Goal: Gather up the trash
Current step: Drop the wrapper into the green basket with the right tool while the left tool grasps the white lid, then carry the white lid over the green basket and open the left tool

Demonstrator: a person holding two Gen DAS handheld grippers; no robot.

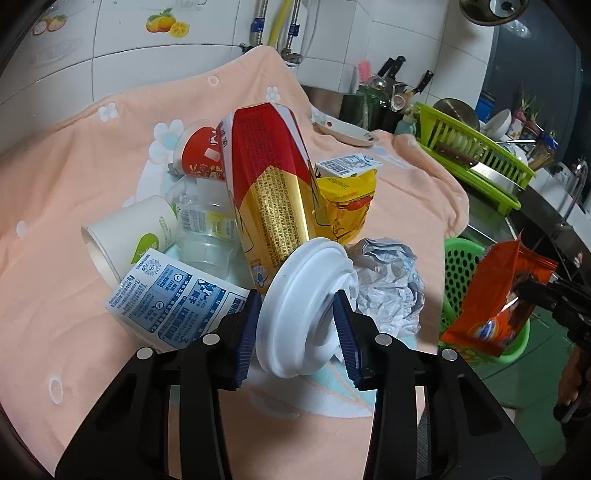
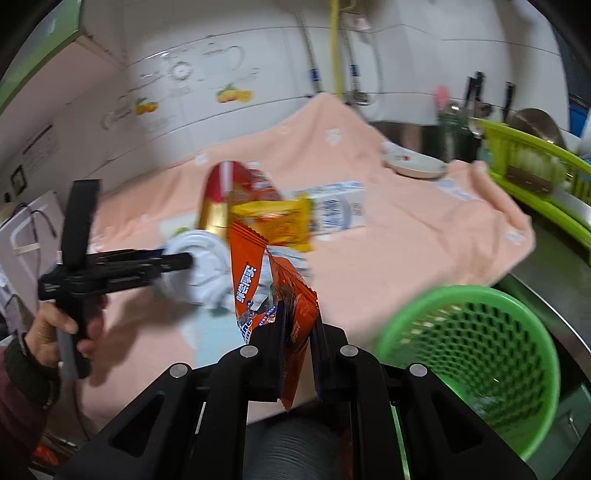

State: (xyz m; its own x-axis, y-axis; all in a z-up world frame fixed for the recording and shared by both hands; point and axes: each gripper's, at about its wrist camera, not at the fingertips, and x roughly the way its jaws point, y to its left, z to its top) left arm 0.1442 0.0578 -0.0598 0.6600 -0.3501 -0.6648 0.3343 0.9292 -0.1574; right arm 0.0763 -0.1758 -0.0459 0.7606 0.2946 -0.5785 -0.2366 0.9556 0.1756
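A pile of trash lies on a peach towel (image 1: 74, 177). My left gripper (image 1: 295, 325) is shut on a white plastic cup lid (image 1: 306, 295), held on edge just above the towel. Behind it lie a red and gold can (image 1: 269, 177), a yellow wrapper (image 1: 345, 206), crumpled paper (image 1: 388, 280), a paper cup (image 1: 129, 236), a blue-printed cup (image 1: 170, 299), a clear plastic cup (image 1: 207, 229) and a red cup (image 1: 201, 155). My right gripper (image 2: 299, 332) is shut on an orange snack wrapper (image 2: 295, 295), left of the green basket (image 2: 476, 354). That wrapper (image 1: 498, 295) also shows in the left wrist view.
The green basket (image 1: 461, 269) sits off the towel's right edge in the sink area. A lime dish rack (image 1: 476, 155) with dishes stands at the right. A small plate (image 1: 347, 133) lies at the towel's far edge. Tiled wall and pipes (image 1: 277, 29) are behind.
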